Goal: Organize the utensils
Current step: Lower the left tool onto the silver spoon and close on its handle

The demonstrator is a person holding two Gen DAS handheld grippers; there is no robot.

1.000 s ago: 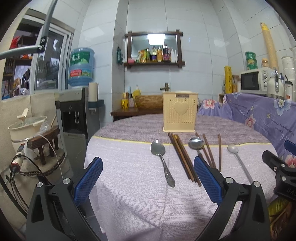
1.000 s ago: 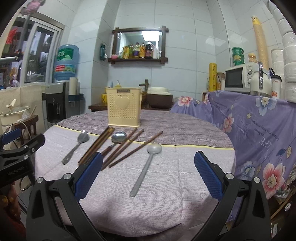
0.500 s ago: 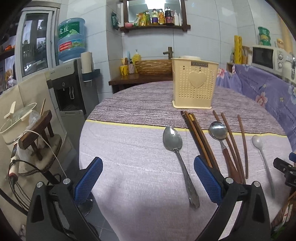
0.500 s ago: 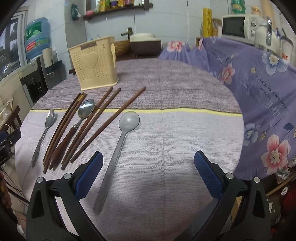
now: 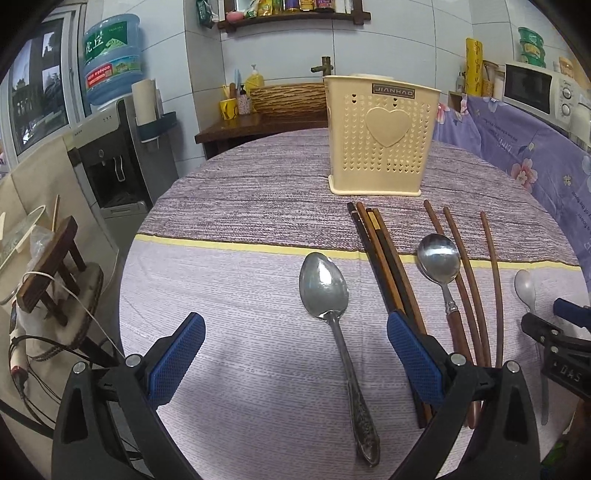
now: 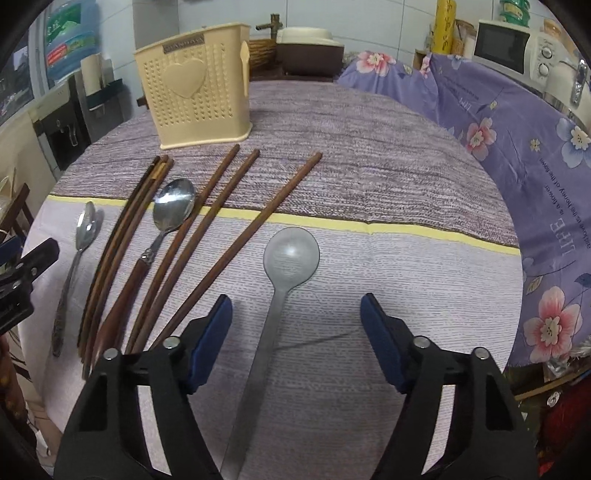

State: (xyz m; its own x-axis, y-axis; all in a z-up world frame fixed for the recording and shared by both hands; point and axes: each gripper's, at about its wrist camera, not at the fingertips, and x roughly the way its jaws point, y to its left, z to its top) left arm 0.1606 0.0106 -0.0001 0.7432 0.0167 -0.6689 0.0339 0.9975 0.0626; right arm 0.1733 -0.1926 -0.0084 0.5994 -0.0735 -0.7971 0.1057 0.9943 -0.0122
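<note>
Starting out: every utensil lies on the tablecloth [image 6: 369, 295] in front of the cream holder [image 6: 199, 99], none inside that shows.

Left gripper [image 5: 295, 363] spread empty over the ornate spoon [image 5: 334, 314]; right gripper [image 6: 295, 338] closing astride the grey spoon [image 6: 284, 273], pads not touching; chopsticks [image 6: 229, 229] untouched.

Home kitchen/dining corner. White tiled walls, round table [image 5: 236, 295] with striped cloth in the centre. Water dispenser [image 5: 110, 155] with blue bottle [image 5: 110, 59] at upper left, wall shelf of condiment bottles [image 5: 295, 11] top centre, microwave [image 5: 535, 88] upper right, floral purple cover [image 6: 517, 129] right. Cutlery holder [image 5: 380, 136], spoons, chopsticks laid out.
</note>
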